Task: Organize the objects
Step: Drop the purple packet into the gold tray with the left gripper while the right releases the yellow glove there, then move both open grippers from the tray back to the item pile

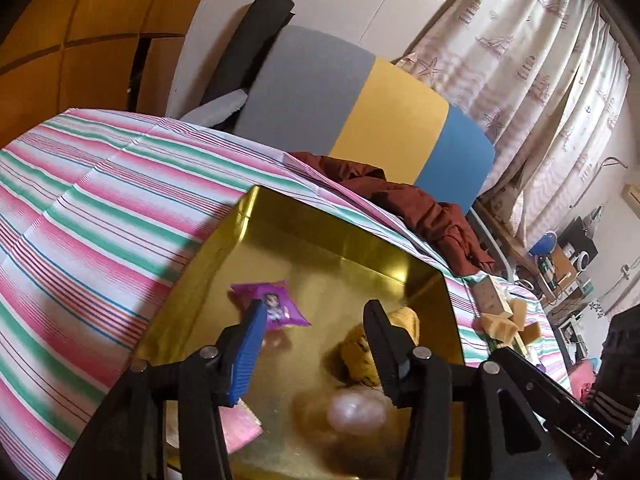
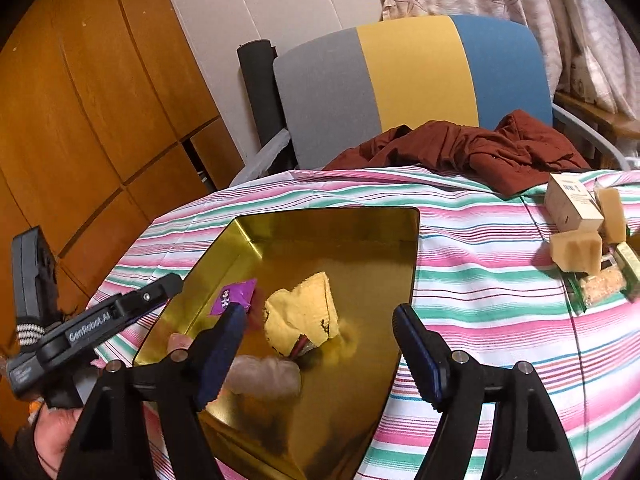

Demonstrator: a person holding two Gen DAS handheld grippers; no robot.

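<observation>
A shallow gold metal tray [image 2: 360, 232] is lying on the pink, green and white striped tablecloth [image 2: 480, 300]. Inside the tray three things are resting: one purple candy wrapper with a cartoon figure [image 2: 234, 298] near its left wall, one crumpled yellow cloth pouch [image 2: 304, 312] in the middle, and one pale pink fluffy ball [image 2: 268, 374] at the near side, blurred.

The left gripper [image 1: 316, 354] is hovering over the tray with its jaws wide apart and holding nothing. The right gripper [image 2: 320, 354] is also hanging above the tray, widely spread and empty. On the left tool's body the writing "GenRobot.AI" is readable.

To the right of the tray, one cream cardboard box [image 2: 572, 202] with unreadable blue print and two beige foam blocks [image 2: 576, 250] are lying. Behind the tray one dark red crumpled cloth [image 2: 480, 148] is resting.
</observation>
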